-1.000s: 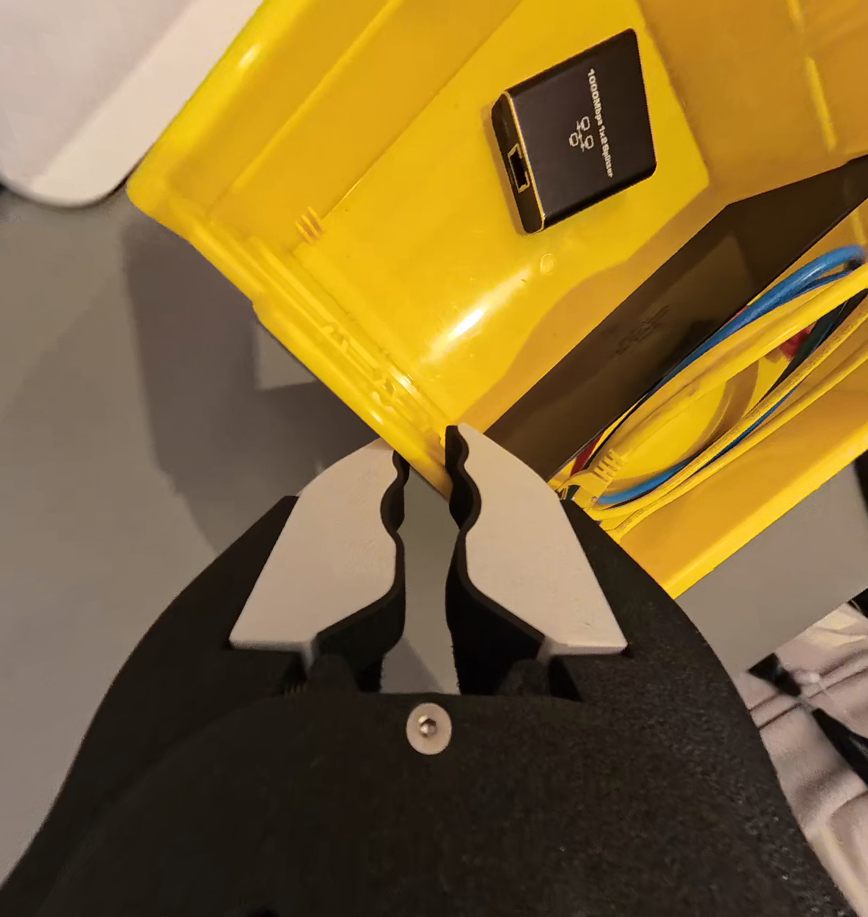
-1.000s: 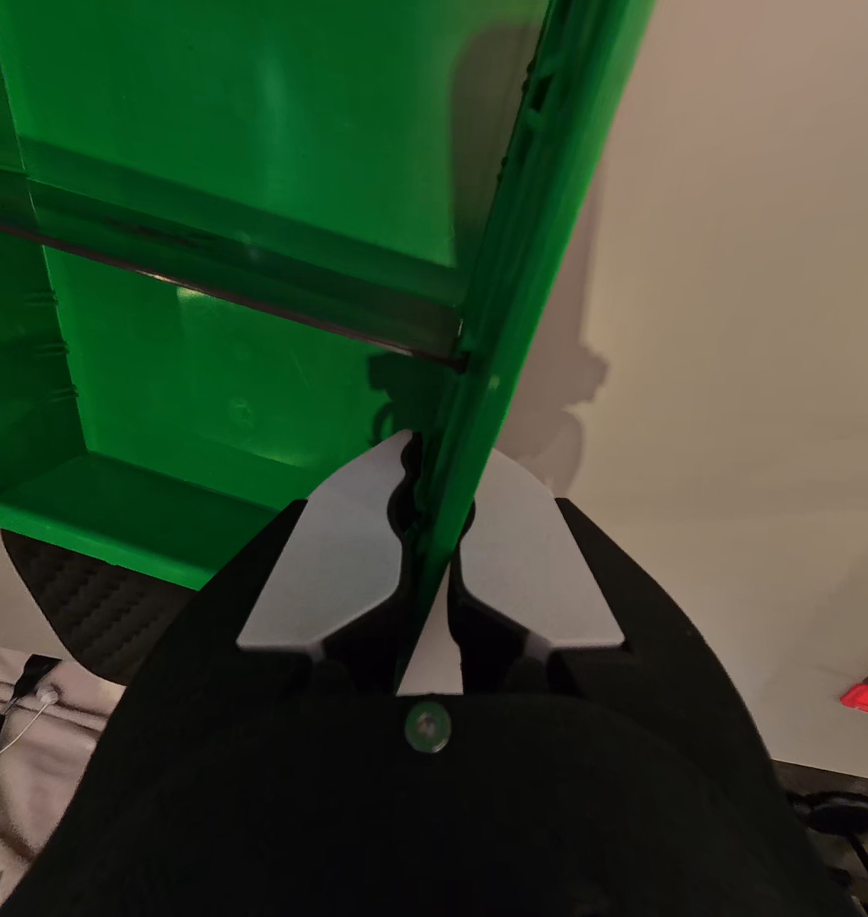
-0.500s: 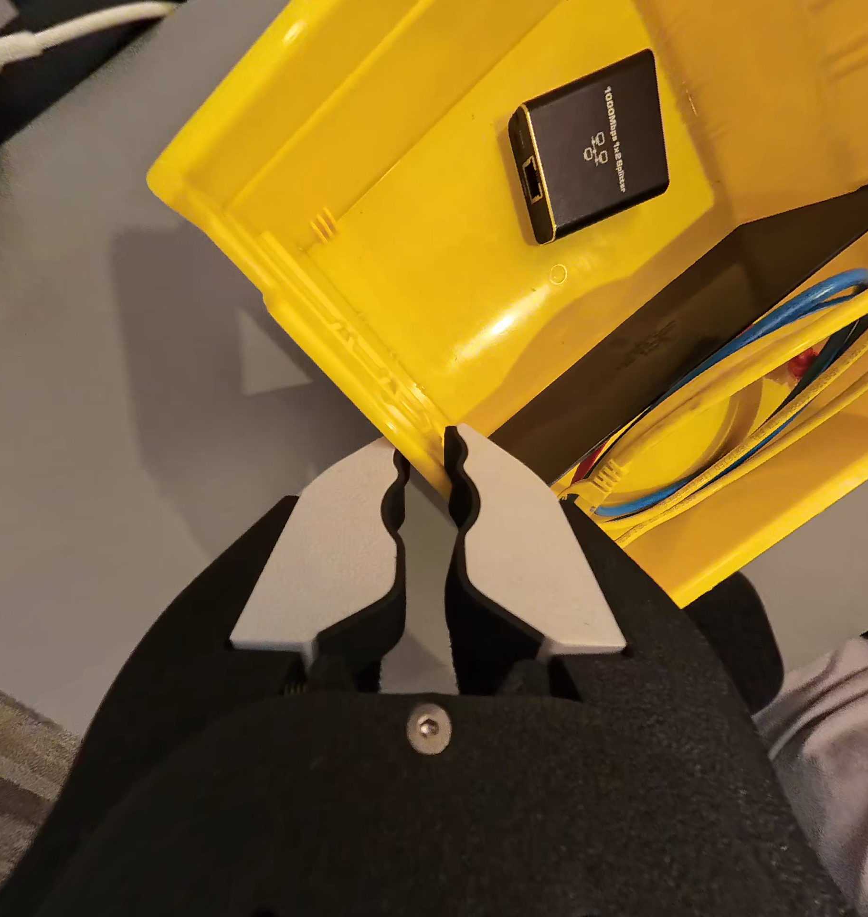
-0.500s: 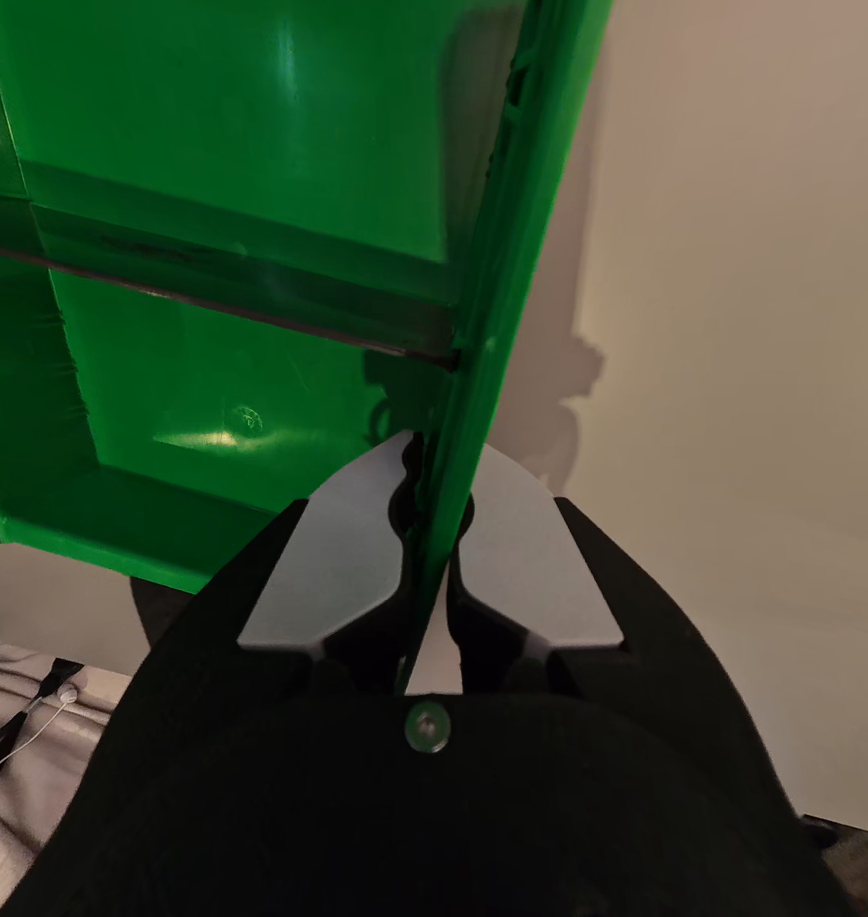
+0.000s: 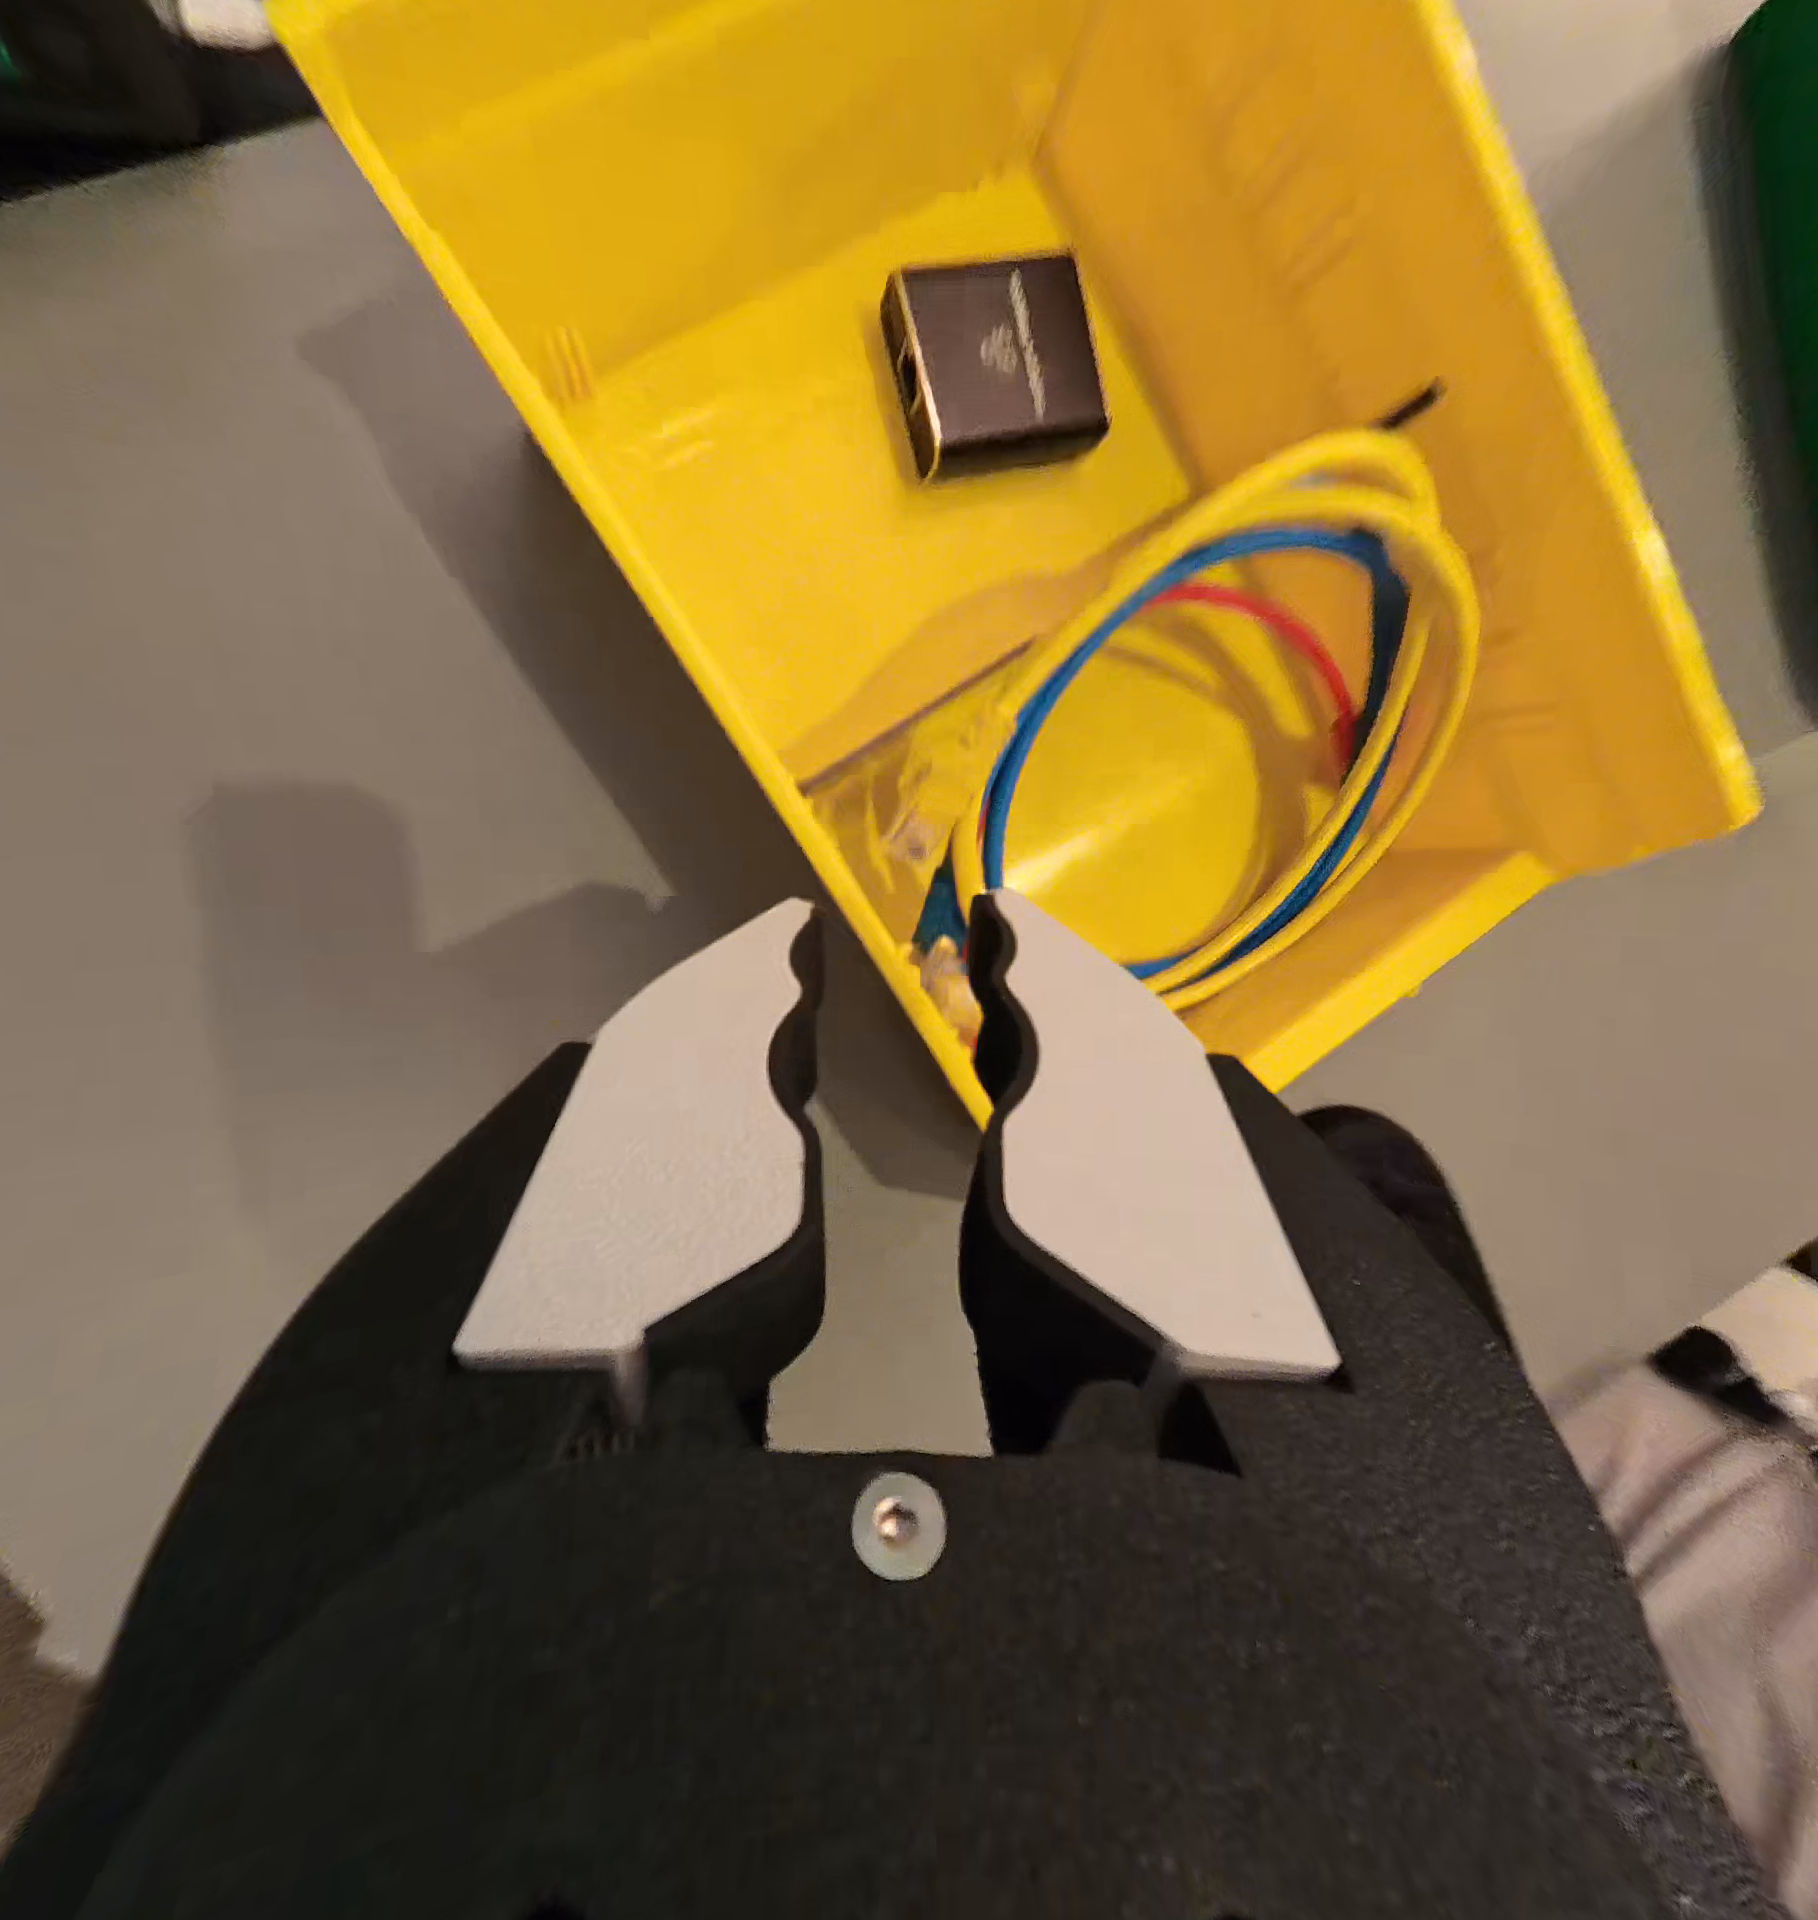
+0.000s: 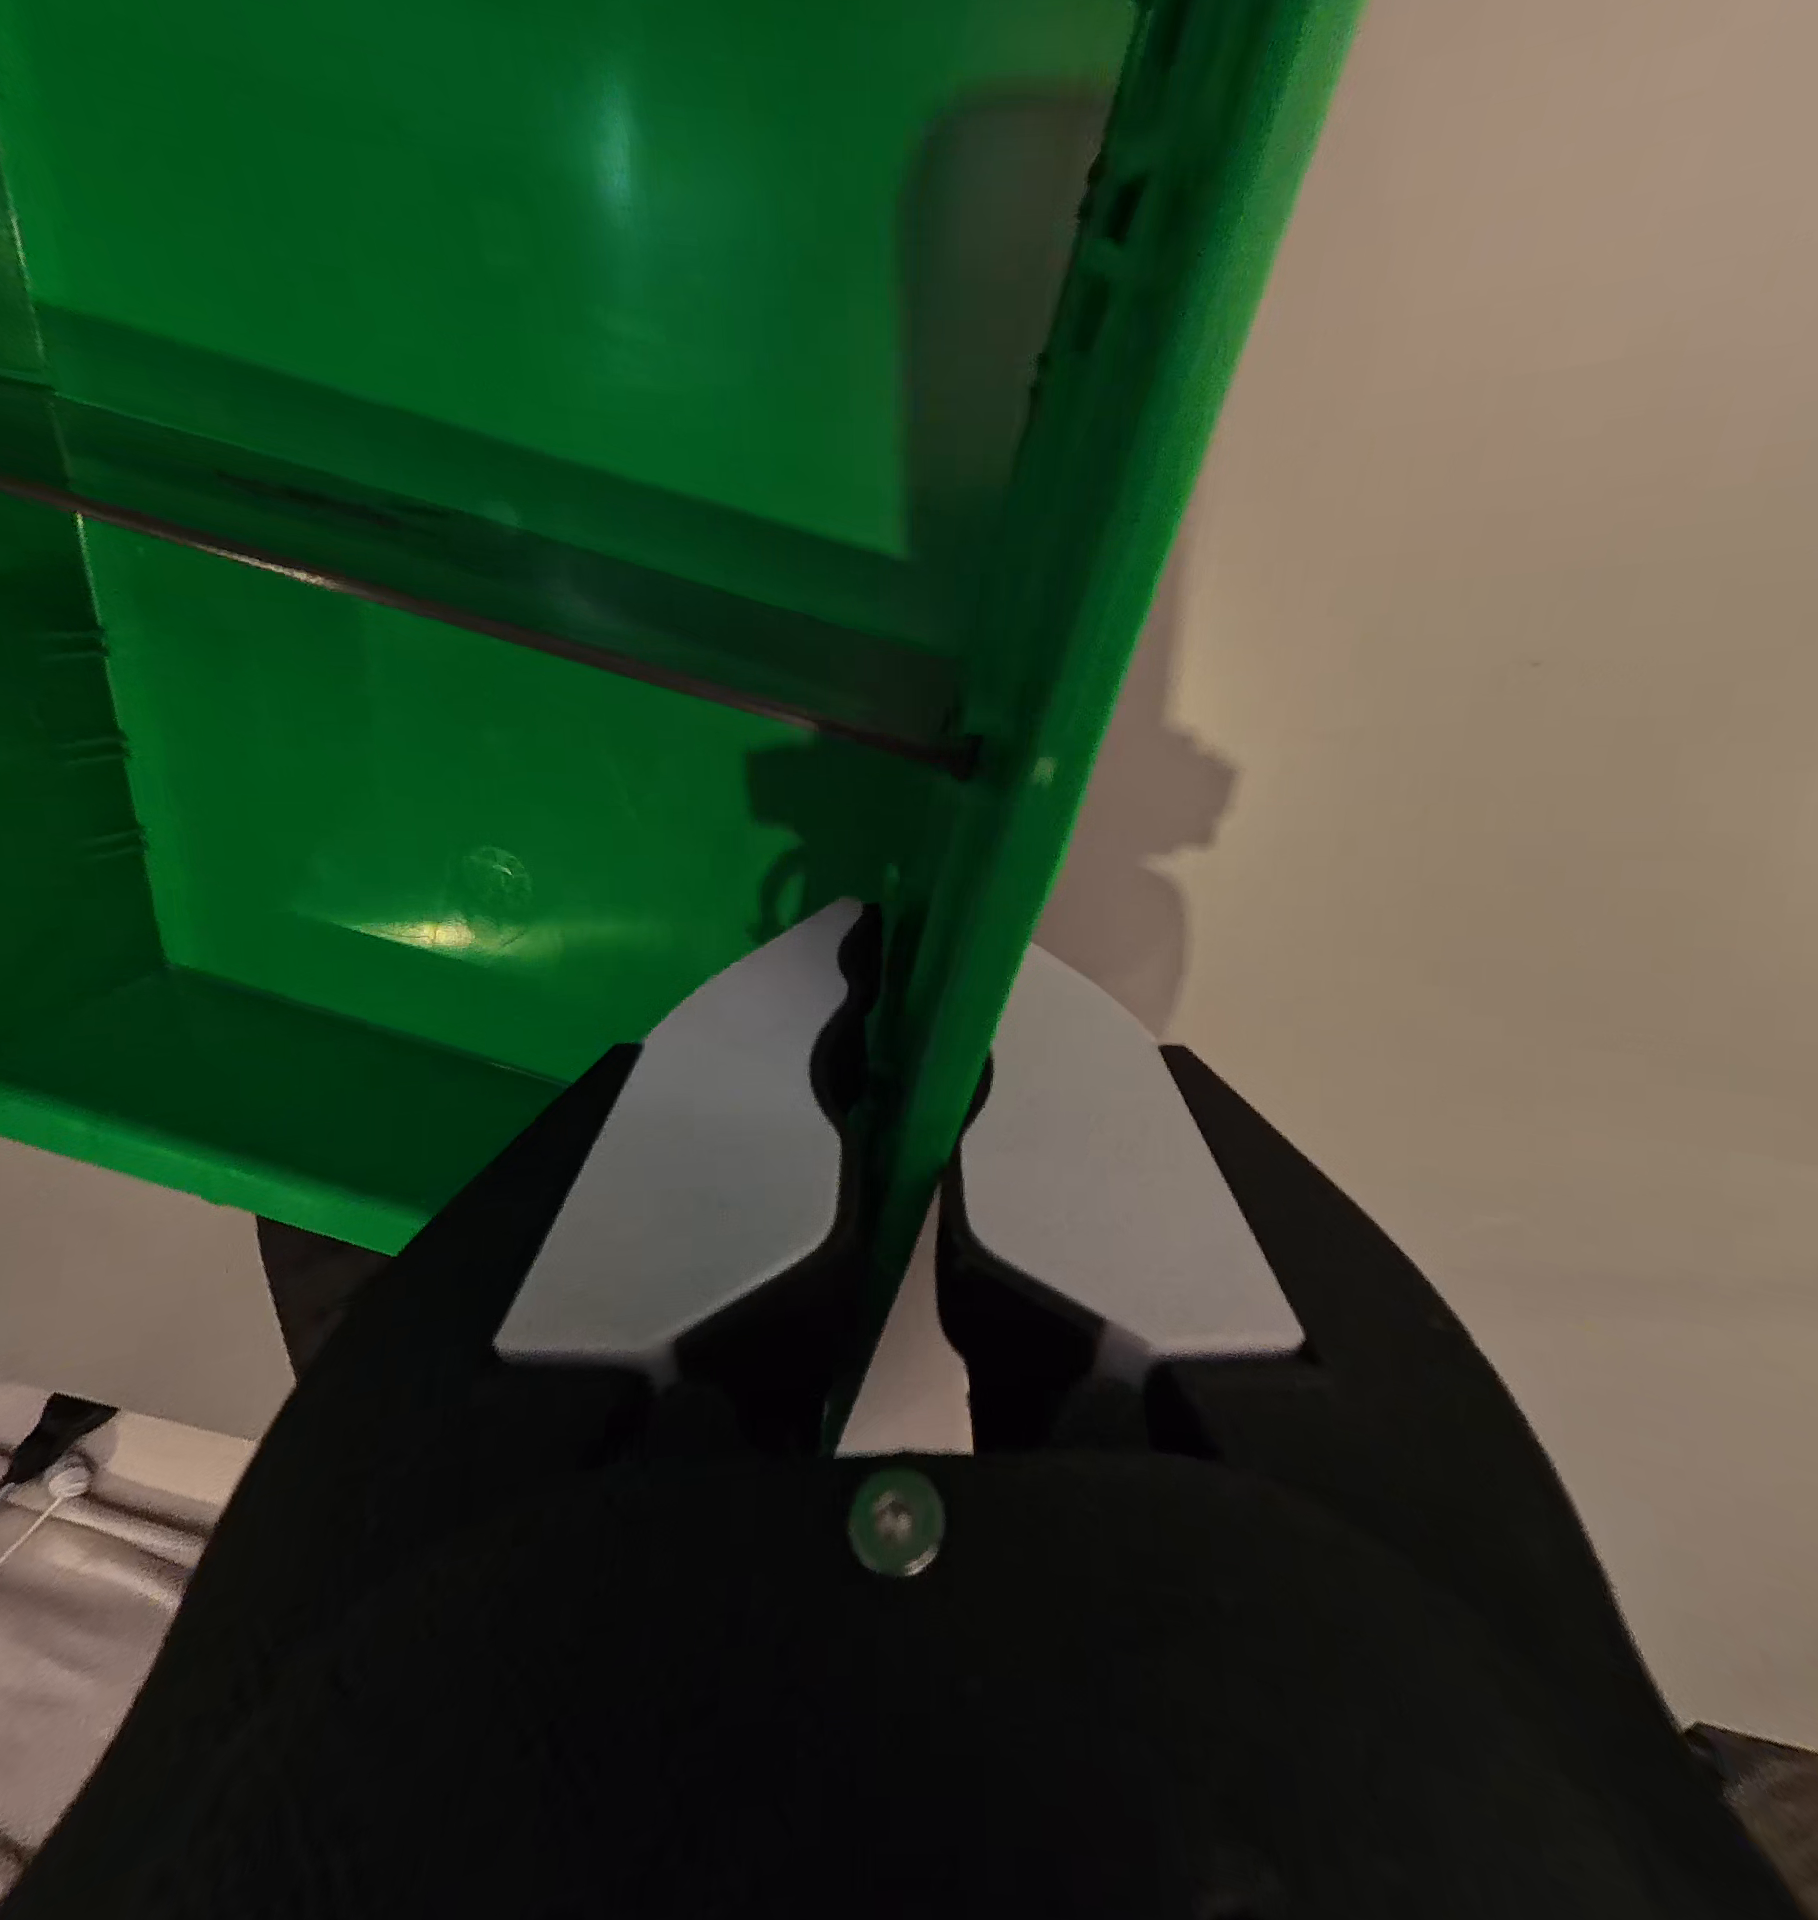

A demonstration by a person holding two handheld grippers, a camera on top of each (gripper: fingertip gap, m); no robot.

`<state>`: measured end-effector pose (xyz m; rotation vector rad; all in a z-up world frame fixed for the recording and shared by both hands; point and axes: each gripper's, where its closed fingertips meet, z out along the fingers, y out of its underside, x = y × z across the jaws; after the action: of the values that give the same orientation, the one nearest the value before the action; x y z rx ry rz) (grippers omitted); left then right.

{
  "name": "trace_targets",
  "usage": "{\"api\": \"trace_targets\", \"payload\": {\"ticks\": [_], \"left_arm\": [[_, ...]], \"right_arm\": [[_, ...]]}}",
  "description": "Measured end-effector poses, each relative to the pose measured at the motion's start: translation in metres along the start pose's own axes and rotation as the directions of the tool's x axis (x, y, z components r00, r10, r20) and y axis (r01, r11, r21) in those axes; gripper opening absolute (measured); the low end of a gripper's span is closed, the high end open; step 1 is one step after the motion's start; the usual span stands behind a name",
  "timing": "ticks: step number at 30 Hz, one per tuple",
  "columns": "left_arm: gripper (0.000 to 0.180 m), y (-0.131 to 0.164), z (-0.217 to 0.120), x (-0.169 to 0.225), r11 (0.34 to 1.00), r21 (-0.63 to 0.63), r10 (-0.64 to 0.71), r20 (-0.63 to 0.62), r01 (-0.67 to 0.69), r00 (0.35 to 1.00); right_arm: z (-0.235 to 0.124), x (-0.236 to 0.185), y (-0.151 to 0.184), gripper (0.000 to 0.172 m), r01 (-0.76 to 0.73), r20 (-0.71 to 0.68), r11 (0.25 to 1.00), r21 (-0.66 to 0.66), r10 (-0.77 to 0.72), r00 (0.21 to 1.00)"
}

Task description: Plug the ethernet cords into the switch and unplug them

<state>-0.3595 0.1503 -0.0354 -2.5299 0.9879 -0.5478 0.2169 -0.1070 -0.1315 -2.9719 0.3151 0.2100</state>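
Note:
In the left wrist view a yellow bin stands on a grey surface. It holds a small black switch and a coil of yellow, blue and red ethernet cords. My left gripper is open at the bin's near corner. The bin's side wall runs slanting between the fingers, with a clear gap to the left pad. In the right wrist view my right gripper is shut on the side wall of an empty green bin, one finger inside and one outside.
A thin black divider crosses the green bin. The green bin's edge shows at the far right of the left wrist view. Grey cloth lies at the lower right. A pale surface lies right of the green bin. Left tips to right tips: about 65 cm.
My left jaws have opened and let go of the yellow bin's wall; the bin now sits turned in view, with the cord coil fully visible. My right gripper keeps its hold on the green bin.

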Motion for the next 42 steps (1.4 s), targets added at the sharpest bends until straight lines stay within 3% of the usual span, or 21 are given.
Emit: {"api": "trace_targets", "payload": {"ticks": [4,9,11,25,33,42], "left_arm": [[0.033,0.023,0.011,0.013,0.999,-0.047,0.016,0.029,-0.015,0.999],[0.021,0.044,0.027,0.008,0.985,-0.171,0.012,0.078,0.001,0.997],[0.011,0.047,0.027,0.009,0.985,-0.173,-0.016,0.064,0.027,0.998],[0.007,0.069,0.005,-0.026,0.982,-0.157,-0.091,0.080,0.103,0.993],[0.016,0.082,-0.003,-0.031,0.986,-0.157,-0.051,0.059,0.059,0.997],[0.012,0.085,-0.004,-0.036,0.961,-0.269,0.116,0.185,-0.063,0.976]], "right_arm": [[0.002,-0.004,-0.005,0.009,-0.029,0.009,1.000,-0.009,0.029,1.000],[0.003,-0.003,-0.017,0.007,-0.033,0.010,0.999,-0.011,0.033,0.999],[0.003,0.000,-0.019,0.007,-0.037,0.013,0.999,-0.005,0.037,0.999],[-0.004,0.032,-0.002,0.006,-0.096,0.020,0.995,0.014,0.096,0.995],[-0.004,0.033,-0.001,0.007,-0.142,0.014,0.990,0.019,0.142,0.990],[-0.002,0.026,-0.011,0.007,-0.146,0.045,0.989,0.020,0.145,0.988]]}}
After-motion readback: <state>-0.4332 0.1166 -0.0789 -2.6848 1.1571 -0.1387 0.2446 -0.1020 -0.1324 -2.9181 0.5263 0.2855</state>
